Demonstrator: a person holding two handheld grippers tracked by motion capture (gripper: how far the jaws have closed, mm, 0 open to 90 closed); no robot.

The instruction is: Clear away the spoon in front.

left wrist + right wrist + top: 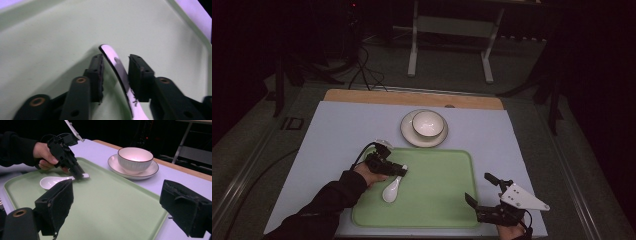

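The white ceramic spoon (391, 189) is lying on the green tray (437, 200), its handle running up between your left gripper (115, 65)'s jaws and its bowl trailing back toward your forearm. Those jaws are standing slightly apart, flanking the handle with a gap on each side; this reads as you letting go after setting the spoon down. The long axis is slanting across the tray's near-left part, handle tip pointing toward the tray's middle. Next you are likely backing the jaws straight off without nudging the handle. Your right gripper (115, 202) is waiting wide open beyond the tray's opposite edge, the bowl (428, 123) on its saucer (408, 135) well beyond both.
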